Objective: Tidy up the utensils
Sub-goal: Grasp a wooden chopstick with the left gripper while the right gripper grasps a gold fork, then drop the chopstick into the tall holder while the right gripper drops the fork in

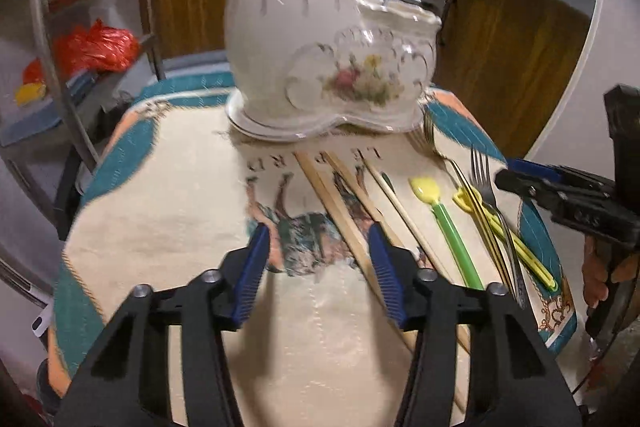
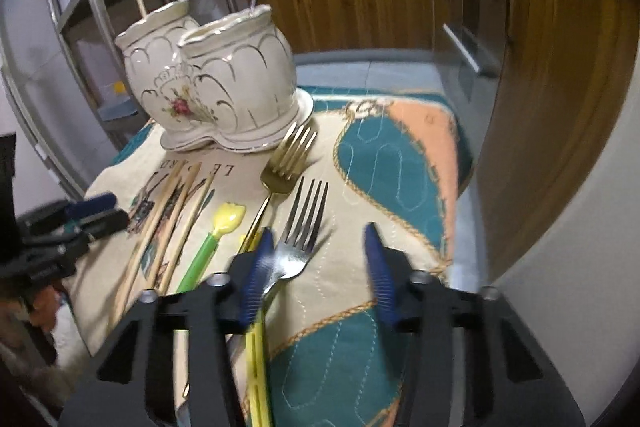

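On the tabletop, near side: loose utensils in a row before the ceramic holder; both tools spread apart, holding nothing.

Silver fork lies flat on the quilted cloth, tines pointing far, its neck just beside the left finger of the right tool. Gold fork lies just left of it, tines close to the holder base. Further left: yellow-headed green spoon and wooden chopsticks, the latter passing under the left tool. Judged stiff, light and slippery metal; best taken across the narrow handle, not the tines. Holder judged fragile; its right compartment already carries one metal utensil.
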Demonstrator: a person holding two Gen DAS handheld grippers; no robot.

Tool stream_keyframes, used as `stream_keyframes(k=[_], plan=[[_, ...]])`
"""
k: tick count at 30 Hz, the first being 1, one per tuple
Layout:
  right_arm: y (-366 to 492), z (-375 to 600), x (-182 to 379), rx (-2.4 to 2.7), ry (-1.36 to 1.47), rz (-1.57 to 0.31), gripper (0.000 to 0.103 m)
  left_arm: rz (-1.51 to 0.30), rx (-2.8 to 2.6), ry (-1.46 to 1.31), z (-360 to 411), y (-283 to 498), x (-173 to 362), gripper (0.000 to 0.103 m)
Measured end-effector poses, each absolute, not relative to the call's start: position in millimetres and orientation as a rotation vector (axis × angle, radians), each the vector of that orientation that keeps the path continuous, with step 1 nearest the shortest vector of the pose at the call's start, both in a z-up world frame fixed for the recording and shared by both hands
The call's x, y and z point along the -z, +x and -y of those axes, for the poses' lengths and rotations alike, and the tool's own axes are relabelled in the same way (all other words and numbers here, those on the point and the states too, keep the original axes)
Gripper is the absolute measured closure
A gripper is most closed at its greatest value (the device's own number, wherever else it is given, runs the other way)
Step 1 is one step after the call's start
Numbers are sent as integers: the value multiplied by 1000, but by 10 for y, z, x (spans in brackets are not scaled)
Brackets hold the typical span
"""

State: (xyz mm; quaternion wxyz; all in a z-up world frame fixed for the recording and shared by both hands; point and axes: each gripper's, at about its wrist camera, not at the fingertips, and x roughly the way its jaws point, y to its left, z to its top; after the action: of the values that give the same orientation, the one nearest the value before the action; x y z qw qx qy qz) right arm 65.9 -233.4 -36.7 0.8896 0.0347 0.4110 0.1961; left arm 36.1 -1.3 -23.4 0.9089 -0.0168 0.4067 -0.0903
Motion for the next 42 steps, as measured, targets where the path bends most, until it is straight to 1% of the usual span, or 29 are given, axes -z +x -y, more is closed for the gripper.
stream_keyframes(k=[1,4,12,13,15,17,18,24,26,27,29,30,31,35,37,42], plan=[[684,2346,382,-413,84,-862,68,-847,195,-39,34,367,246,61],[707,2363,417,-422,91,-872,72,-867,163,-14,83,386,296,68],[788,2352,457,-448,87,-878,73,-895,132,18,181,490,329,69],[803,2345,462,-454,91,-881,73,-900,126,16,175,507,326,74],[839,2329,474,-465,99,-885,73,-913,133,10,153,532,327,81],[883,2325,477,-478,113,-891,74,-921,137,29,143,546,316,91],[910,2331,481,-488,126,-897,75,-924,134,38,129,554,311,93],[1047,2370,532,-558,226,-925,77,-959,144,28,20,645,310,92],[1080,2390,547,-573,255,-941,82,-974,139,27,14,686,316,90],[1087,2392,560,-583,271,-949,91,-983,138,25,20,703,318,89],[1064,2395,555,-588,285,-946,95,-986,139,28,35,735,315,89],[1032,2381,527,-591,273,-934,99,-985,139,27,32,747,316,89],[987,2370,502,-585,259,-924,100,-986,143,21,19,754,313,89],[784,2357,327,-562,201,-854,100,-982,164,7,-52,718,308,93],[694,2364,234,-545,175,-811,100,-973,182,-8,-104,689,294,97],[451,2389,-49,-511,111,-667,100,-899,208,1,-163,516,227,97]])
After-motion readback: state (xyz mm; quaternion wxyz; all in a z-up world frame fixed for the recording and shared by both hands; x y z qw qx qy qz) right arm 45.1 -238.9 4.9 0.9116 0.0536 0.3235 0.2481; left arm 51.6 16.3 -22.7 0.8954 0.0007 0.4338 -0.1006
